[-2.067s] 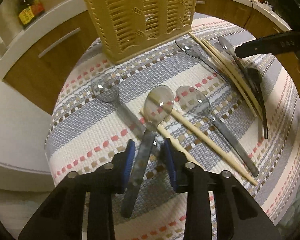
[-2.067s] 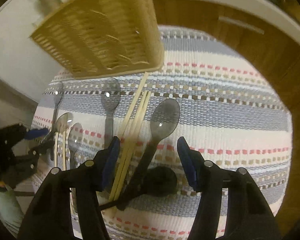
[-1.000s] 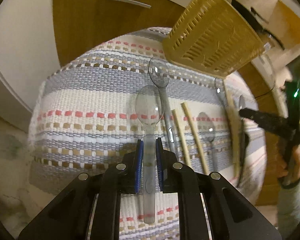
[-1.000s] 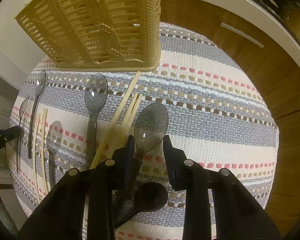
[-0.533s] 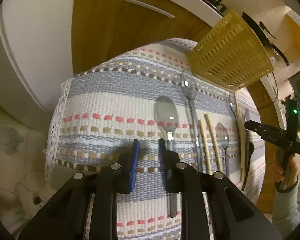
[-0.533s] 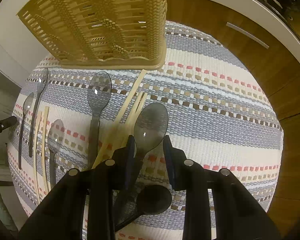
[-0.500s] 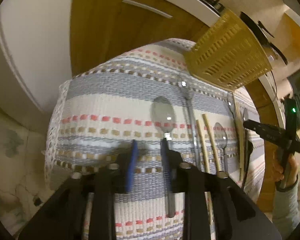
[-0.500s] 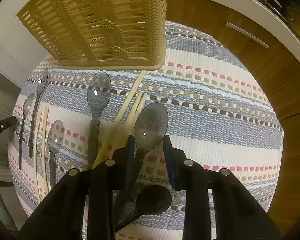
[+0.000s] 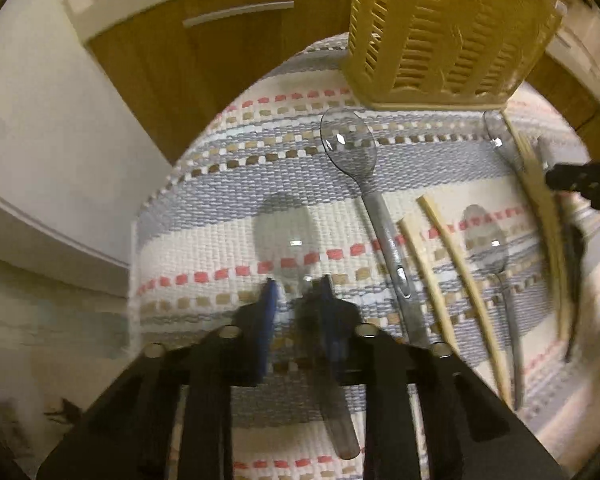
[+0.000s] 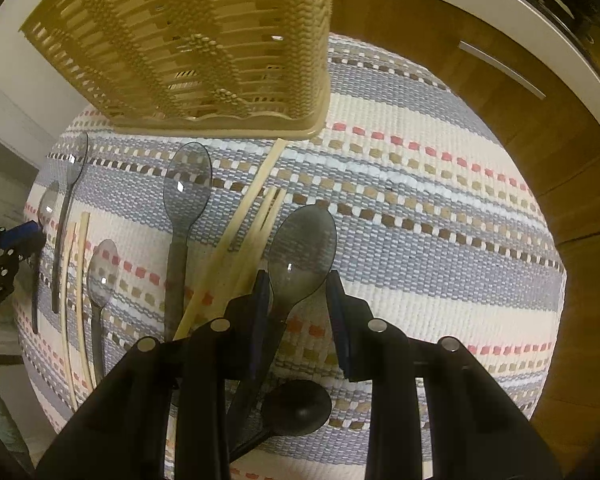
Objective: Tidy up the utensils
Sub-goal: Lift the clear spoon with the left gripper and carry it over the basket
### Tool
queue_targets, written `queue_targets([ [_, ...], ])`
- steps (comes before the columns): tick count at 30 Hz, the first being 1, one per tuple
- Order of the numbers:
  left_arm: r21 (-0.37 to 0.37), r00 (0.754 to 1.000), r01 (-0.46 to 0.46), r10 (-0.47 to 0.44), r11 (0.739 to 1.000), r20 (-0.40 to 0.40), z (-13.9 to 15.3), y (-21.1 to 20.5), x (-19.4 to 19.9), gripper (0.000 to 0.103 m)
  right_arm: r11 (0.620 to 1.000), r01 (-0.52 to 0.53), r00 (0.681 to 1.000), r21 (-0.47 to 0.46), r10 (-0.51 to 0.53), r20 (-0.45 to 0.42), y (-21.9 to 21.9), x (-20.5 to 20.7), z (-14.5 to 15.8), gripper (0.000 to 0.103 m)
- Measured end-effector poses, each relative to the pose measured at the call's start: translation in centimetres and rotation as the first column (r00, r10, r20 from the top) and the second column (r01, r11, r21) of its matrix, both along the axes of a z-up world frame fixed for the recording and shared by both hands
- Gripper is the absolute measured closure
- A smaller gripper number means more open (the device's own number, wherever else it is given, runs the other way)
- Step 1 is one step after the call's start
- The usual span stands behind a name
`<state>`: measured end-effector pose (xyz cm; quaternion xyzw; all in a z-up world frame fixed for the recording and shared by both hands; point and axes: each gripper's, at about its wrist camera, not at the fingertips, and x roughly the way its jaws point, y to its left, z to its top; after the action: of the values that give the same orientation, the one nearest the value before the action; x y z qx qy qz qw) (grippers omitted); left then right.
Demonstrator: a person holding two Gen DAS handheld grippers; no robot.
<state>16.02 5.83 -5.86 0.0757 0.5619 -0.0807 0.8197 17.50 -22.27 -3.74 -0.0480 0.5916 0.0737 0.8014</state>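
Observation:
Clear grey plastic spoons and pale chopsticks lie on a striped woven mat (image 9: 228, 184) before a tan slatted utensil basket (image 9: 440, 36). My left gripper (image 9: 296, 292) is open; a clear spoon (image 9: 288, 236) lies on the mat with its handle running between the jaws, against the right one. Another spoon (image 9: 350, 146) and two chopsticks (image 9: 456, 256) lie to its right. My right gripper (image 10: 298, 284) is open around the neck of a dark smoky spoon (image 10: 304, 248), with a gap on the right side. The basket (image 10: 196, 44) stands just beyond.
A black ladle-like spoon (image 10: 296, 408) lies under my right gripper. A bundle of chopsticks (image 10: 244, 236) lies left of it, beside further spoons (image 10: 186, 184). Wooden cabinet doors (image 9: 204, 52) stand behind the mat. The mat's left edge (image 9: 136, 240) drops off.
My left gripper carried the clear spoon leftwards, laid it on the mat and opened. My right gripper narrowed around the smoky spoon and has held still since.

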Motion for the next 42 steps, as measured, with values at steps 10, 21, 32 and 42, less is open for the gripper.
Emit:
queue_targets([
  [10,-0.21,0.983,0.013,0.026,0.978,0.182,4.3,0.0,-2.3,0.094,0.996,-0.041,0.99,0.077,0.03,0.139,0.3,-2.4,3.4,0.101],
  [21,-0.293,0.975,0.043,0.023,0.955,0.219,6.2,-0.8,-1.6,0.093,0.987,0.023,0.998,0.161,-0.033,0.059,-3.3,-1.8,3.2,0.092],
  [32,-0.315,0.97,0.1,-0.021,0.944,0.244,5.4,-0.6,-1.4,0.093,0.98,0.132,0.991,0.147,-0.133,-0.007,-4.3,0.1,1.7,0.048],
  [42,-0.343,0.957,0.108,-0.005,0.933,0.289,6.3,-0.1,-1.1,0.093,0.995,0.072,0.997,-0.067,-0.072,0.001,-0.2,1.0,0.4,0.073],
])
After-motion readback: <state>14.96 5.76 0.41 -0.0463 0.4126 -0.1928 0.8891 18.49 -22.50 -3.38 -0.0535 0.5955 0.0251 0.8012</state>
